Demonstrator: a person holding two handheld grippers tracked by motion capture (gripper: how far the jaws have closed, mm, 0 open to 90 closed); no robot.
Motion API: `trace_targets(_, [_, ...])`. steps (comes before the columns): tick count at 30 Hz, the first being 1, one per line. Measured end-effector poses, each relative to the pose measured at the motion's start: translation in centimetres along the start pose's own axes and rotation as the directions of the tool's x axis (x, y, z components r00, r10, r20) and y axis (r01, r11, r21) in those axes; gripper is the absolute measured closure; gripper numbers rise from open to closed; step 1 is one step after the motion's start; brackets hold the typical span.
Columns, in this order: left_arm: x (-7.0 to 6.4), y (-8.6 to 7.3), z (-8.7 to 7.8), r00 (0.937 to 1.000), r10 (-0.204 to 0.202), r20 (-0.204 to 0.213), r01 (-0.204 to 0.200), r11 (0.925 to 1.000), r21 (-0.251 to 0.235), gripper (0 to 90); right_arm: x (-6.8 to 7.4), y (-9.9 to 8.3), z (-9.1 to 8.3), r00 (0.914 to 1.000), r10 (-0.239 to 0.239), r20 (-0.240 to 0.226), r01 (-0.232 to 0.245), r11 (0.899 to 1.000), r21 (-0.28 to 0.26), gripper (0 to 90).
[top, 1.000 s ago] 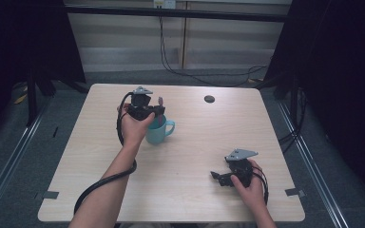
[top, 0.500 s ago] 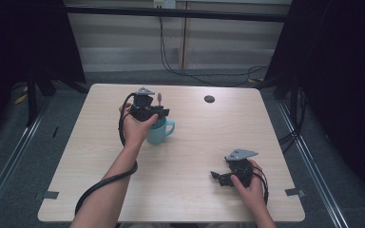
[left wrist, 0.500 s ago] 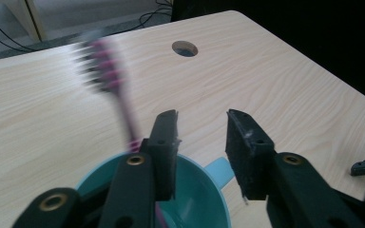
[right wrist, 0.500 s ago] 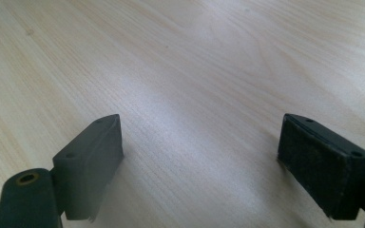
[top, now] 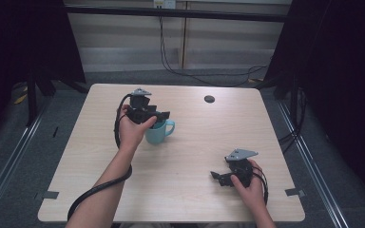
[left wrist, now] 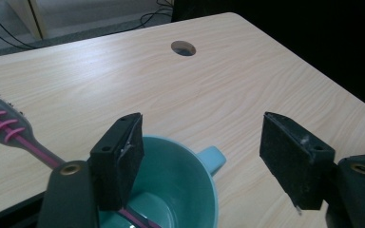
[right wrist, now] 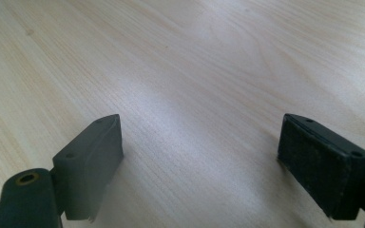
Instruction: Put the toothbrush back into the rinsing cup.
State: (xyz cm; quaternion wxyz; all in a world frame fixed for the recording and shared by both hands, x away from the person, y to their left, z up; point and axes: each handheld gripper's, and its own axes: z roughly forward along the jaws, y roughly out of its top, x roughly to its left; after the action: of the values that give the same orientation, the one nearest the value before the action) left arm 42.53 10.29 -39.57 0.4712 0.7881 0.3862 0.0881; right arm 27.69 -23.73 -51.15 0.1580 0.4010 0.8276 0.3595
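Teal mug (left wrist: 171,190) | holds pink-grey toothbrush (left wrist: 9,130) | upright on table (left wrist: 123,80)

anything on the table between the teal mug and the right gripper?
Nothing. In the high view the stretch of table from the teal mug to the right gripper is bare wood. The right gripper view also shows bare wood ahead of its open fingers.

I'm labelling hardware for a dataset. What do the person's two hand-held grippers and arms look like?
Both the left hand-held gripper and the right hand-held gripper are black, each topped by a grey three-cornered plate, with blocky black jaws. A black cable trails from the left one. The forearms are bare, no sleeves visible.
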Motion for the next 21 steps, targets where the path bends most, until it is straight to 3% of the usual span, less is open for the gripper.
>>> trace_targets(11, [-0.4,-1.2,-1.4,0.9999,0.005,0.012,-0.005,1.0,0.005,29.0,0.0,0.0,0.0,1.0,0.0,0.0,0.0,1.0,0.0,14.5])
trace_targets(21, [0.2,-2.1,-3.1,0.9998,-0.019,0.001,0.019,0.9998,-0.01,25.9,0.0,0.0,0.0,1.0,0.0,0.0,0.0,1.0,-0.001,14.5])
